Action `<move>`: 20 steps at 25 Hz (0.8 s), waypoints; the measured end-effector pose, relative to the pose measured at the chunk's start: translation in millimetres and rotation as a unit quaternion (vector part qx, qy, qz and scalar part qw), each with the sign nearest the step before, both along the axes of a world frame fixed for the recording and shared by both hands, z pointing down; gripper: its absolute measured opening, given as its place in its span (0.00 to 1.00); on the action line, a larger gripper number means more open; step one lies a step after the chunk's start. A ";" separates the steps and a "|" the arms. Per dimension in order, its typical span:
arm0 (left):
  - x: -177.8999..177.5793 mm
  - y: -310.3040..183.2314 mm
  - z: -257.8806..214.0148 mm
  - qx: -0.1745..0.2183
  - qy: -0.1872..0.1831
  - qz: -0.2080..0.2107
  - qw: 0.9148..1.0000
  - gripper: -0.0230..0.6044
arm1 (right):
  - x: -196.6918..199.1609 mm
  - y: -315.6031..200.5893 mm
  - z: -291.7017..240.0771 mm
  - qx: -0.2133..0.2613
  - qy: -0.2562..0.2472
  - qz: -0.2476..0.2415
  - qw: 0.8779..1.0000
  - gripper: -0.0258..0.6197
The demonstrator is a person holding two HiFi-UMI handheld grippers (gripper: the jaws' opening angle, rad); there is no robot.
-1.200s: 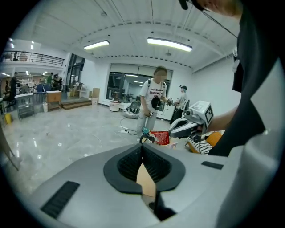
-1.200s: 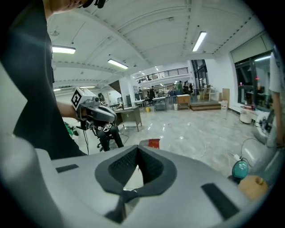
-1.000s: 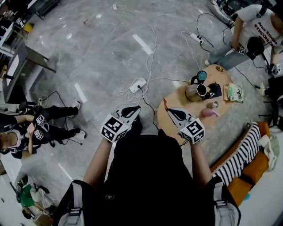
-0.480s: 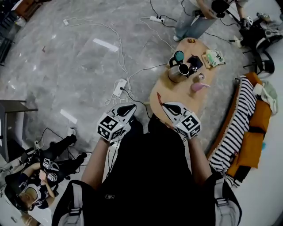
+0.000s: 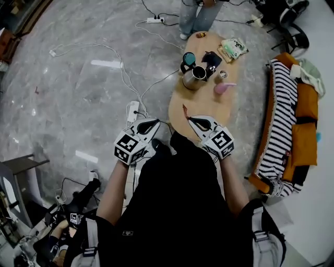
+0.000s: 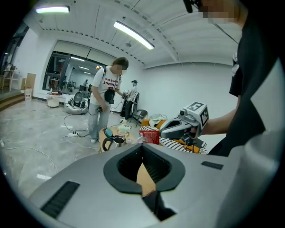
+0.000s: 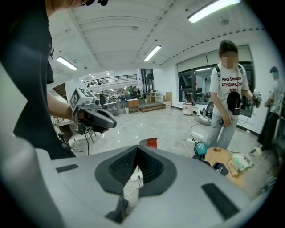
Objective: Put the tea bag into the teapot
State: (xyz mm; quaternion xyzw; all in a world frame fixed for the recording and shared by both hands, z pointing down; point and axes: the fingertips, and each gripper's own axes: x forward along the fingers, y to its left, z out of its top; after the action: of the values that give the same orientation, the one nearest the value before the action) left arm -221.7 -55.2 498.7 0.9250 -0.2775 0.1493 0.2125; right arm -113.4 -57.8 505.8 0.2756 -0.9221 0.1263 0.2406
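My right gripper (image 5: 189, 119) is shut on a red tea bag packet (image 5: 183, 110), held over the near end of the low wooden table (image 5: 197, 107). The packet shows red at the jaw tips in the right gripper view (image 7: 152, 143) and in the left gripper view (image 6: 150, 136). A steel teapot (image 5: 194, 78) with a black handle and a raised teal lid (image 5: 189, 58) stands farther along the table, well beyond both grippers. My left gripper (image 5: 156, 123) is shut on nothing, off the table's left edge above the floor.
Beyond the teapot lie a pink object (image 5: 222, 88), a small jar (image 5: 223, 74), a black item (image 5: 211, 58) and a green packet (image 5: 233, 48). A person's legs (image 5: 195, 15) stand at the far end. A striped-and-orange sofa (image 5: 284, 99) runs along the right. Power strip and cables (image 5: 132, 111) lie left.
The view has swung round: the table slid from the right to the upper middle and lines up ahead of me. Both grippers keep their pose; the red packet stays in the right one.
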 end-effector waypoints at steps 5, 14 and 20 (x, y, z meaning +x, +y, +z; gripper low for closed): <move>12.3 -10.8 2.5 -0.008 -0.008 0.015 1.000 0.05 | 20.8 -7.2 8.1 -0.008 -0.004 0.030 1.000 0.05; 50.8 -54.1 21.2 -0.047 -0.026 0.022 0.998 0.05 | 67.7 -69.1 34.7 -0.032 -0.016 0.051 0.998 0.05; 73.6 -89.2 48.4 -0.091 -0.042 0.022 0.995 0.05 | 97.9 -132.7 66.2 -0.044 -0.028 0.064 0.997 0.05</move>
State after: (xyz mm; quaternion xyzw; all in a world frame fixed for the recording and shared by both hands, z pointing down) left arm -148.1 -144.4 547.1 0.9007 -0.2506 0.2169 0.2807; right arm -15.5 -190.5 572.0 0.3197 -0.9024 0.1893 0.2183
